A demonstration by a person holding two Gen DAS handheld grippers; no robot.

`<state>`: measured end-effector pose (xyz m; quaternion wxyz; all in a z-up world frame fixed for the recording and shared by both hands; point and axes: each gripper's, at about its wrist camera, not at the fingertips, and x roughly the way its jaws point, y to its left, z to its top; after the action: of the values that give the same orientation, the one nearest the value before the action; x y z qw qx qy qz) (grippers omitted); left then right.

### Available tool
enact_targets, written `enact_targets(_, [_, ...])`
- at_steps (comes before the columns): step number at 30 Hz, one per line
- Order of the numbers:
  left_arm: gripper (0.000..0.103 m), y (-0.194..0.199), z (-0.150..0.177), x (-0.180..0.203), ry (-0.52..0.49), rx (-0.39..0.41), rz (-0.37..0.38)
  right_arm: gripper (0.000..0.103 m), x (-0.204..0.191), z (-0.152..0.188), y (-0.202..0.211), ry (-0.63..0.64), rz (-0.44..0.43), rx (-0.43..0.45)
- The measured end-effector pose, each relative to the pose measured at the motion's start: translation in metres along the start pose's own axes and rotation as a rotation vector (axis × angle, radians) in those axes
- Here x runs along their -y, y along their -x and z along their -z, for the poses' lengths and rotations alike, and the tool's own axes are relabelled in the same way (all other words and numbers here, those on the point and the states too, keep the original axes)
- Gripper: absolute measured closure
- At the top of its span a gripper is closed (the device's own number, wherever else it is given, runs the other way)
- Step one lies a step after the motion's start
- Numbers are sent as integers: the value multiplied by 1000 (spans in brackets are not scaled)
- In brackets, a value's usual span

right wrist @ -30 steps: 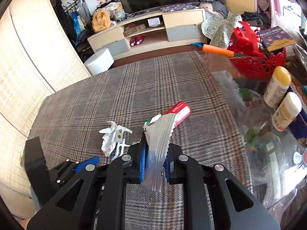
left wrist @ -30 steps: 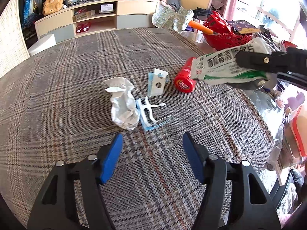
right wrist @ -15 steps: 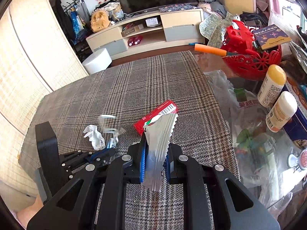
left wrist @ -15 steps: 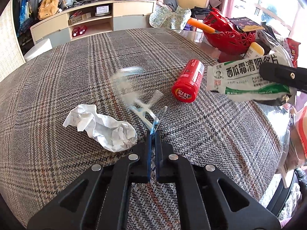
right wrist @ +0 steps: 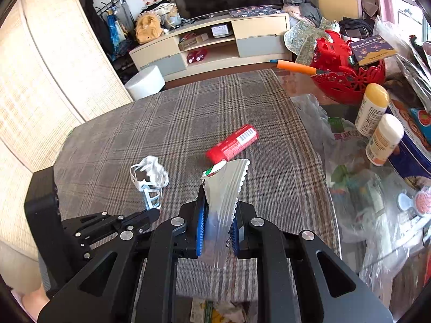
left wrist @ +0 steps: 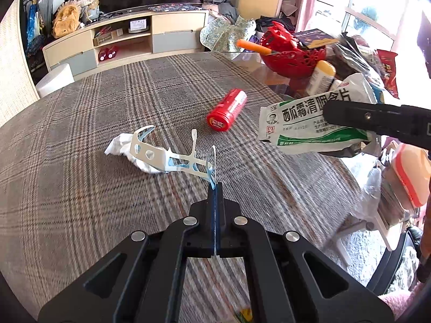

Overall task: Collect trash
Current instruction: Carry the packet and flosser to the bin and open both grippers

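The left gripper has its fingers pressed together on the thin edge of a white and blue plastic cutout, which sticks out ahead of it above the plaid desk. The cutout's far end reaches in front of a crumpled paper ball that lies on the desk. The right gripper has its fingers pinching a white and green sachet with a zigzag edge, held up in the air. A red tube lies on its side on the desk beyond both, apart from the paper ball. A red basket stands at the desk's far right.
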<state>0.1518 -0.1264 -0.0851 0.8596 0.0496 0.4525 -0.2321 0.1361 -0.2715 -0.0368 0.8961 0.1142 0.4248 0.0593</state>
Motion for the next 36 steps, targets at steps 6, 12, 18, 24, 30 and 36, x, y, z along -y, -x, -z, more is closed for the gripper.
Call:
enact_targets(6, [103, 48, 35, 18, -6, -22, -14, 86, -10, 37, 34, -3, -21, -7])
enact_targets(12, [103, 89, 78, 32, 17, -16, 17, 86, -16, 83, 62, 6, -39, -29])
enact_targets(18, [103, 104, 136, 41, 60, -34, 43, 86, -19, 135, 70, 33, -37, -96])
enact_targets(24, [103, 88, 190, 47, 143, -108, 106, 86, -12, 197, 42, 4, -45, -235])
enact_targets(30, [103, 37, 226, 50, 206, -218, 162, 86, -6, 232, -12, -35, 8, -342])
enact_targets(36, [103, -6, 241, 46, 244, -316, 177, 86, -7, 243, -46, -26, 82, -388])
